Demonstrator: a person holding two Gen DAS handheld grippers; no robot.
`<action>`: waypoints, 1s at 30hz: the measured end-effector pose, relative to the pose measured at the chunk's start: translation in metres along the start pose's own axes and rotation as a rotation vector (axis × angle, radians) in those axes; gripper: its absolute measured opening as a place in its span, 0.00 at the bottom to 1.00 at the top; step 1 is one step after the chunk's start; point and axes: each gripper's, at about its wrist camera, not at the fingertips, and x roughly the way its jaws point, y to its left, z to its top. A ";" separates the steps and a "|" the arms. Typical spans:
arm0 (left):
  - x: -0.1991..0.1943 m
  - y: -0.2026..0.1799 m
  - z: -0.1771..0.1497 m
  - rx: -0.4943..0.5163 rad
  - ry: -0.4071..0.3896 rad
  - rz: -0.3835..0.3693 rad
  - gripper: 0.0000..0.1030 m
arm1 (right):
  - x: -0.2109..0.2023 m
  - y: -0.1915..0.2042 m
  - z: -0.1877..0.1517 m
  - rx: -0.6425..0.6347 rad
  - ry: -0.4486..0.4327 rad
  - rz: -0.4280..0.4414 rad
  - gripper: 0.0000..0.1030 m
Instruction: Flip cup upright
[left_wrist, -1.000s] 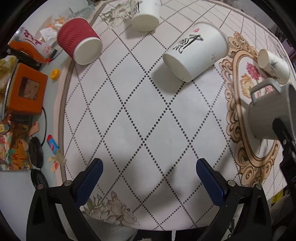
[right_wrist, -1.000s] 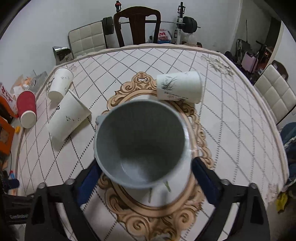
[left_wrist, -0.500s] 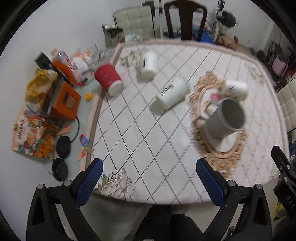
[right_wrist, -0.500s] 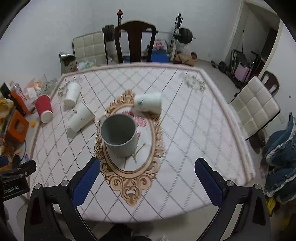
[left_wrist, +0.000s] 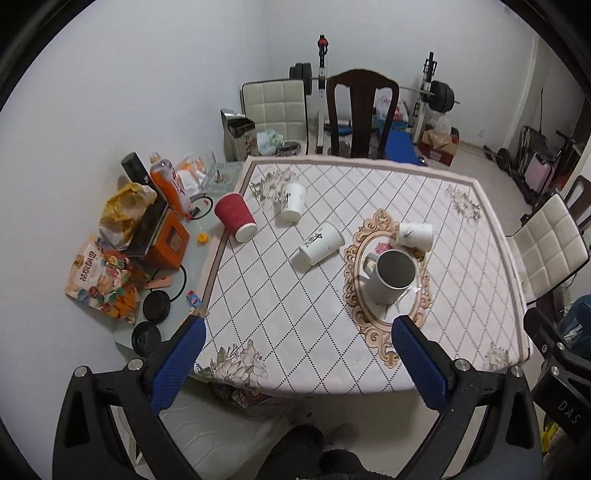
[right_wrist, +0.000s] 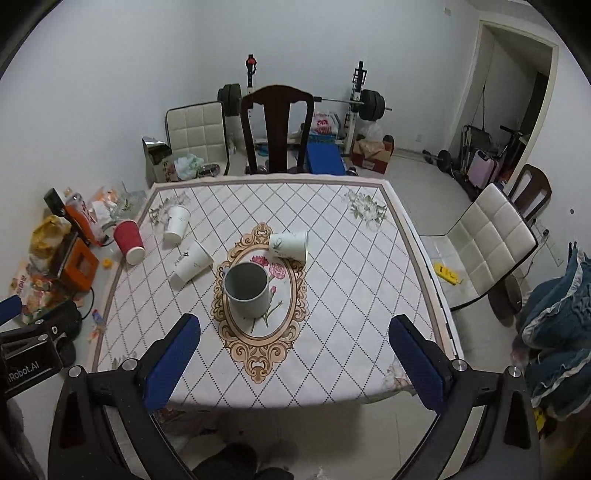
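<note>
A grey mug (right_wrist: 247, 289) stands upright on the oval floral pattern in the middle of the table (right_wrist: 351, 295); it also shows in the left wrist view (left_wrist: 390, 276). Three white paper cups lie on their sides: one behind the mug (right_wrist: 289, 245), one left of it (right_wrist: 192, 264), one at the far left (right_wrist: 176, 224). A red paper cup (right_wrist: 129, 240) lies at the left edge. My left gripper (left_wrist: 295, 360) and right gripper (right_wrist: 293, 360) are open, empty, high above and back from the table's near edge.
Clutter sits left of the table: an orange box (left_wrist: 166, 240), snack bags (left_wrist: 98, 275), black lids (left_wrist: 157, 306). A dark wooden chair (right_wrist: 277, 129) stands behind the table, a white chair (right_wrist: 484, 240) to the right, gym weights at the back.
The right gripper let go of the grey mug, which now stands upright on the table. Both grippers pulled up and back away from the table.
</note>
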 end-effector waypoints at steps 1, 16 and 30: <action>-0.005 0.000 -0.001 -0.003 -0.005 -0.004 1.00 | -0.007 -0.001 0.000 -0.001 -0.005 0.002 1.00; -0.037 -0.003 -0.017 -0.006 -0.032 -0.013 1.00 | -0.056 -0.005 -0.005 -0.017 -0.034 0.007 1.00; -0.040 0.003 -0.023 -0.007 -0.038 0.021 1.00 | -0.056 -0.002 -0.009 -0.016 -0.021 0.011 1.00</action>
